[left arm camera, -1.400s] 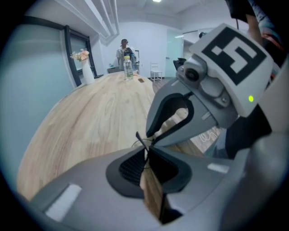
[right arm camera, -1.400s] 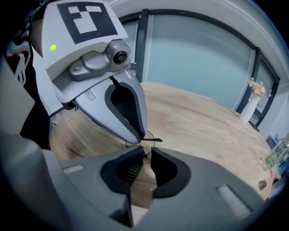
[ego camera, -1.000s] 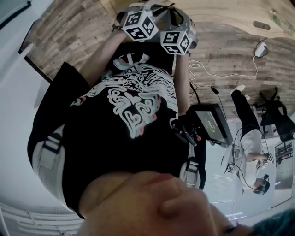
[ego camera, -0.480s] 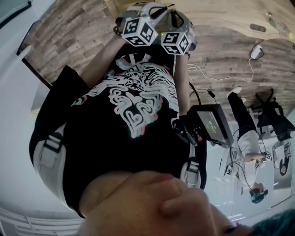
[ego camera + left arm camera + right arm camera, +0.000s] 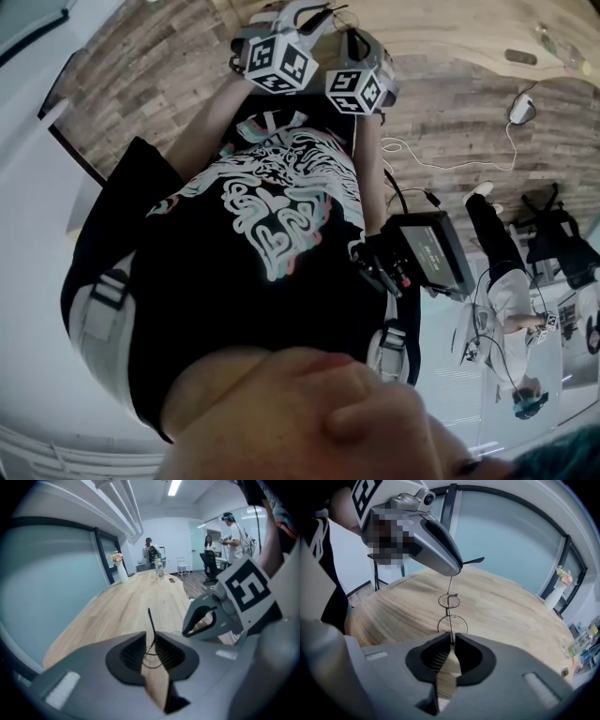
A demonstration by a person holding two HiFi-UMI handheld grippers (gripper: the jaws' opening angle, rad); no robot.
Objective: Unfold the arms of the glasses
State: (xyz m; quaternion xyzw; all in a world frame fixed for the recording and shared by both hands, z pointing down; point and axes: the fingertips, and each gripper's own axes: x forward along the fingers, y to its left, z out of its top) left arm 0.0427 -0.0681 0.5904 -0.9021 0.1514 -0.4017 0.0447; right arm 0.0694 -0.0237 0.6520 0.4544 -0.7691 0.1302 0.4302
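Thin wire-framed glasses with round lenses hang in the air above a long wooden table, held between both grippers. My right gripper is shut on the frame's thin wire just below the nearer lens. My left gripper is shut on a thin black arm of the glasses, which sticks up out of its jaws. In the right gripper view the left gripper pinches the glasses from above, with the arm's tip jutting right. In the head view only the two marker cubes show, close together.
The wooden table runs far back, with a white vase of flowers and bottles at its far end. People stand beyond it near an office chair. A black device hangs at the person's waist.
The two marker cubes have drifted a little to the left and stay close together. Both grippers keep their hold on the glasses.
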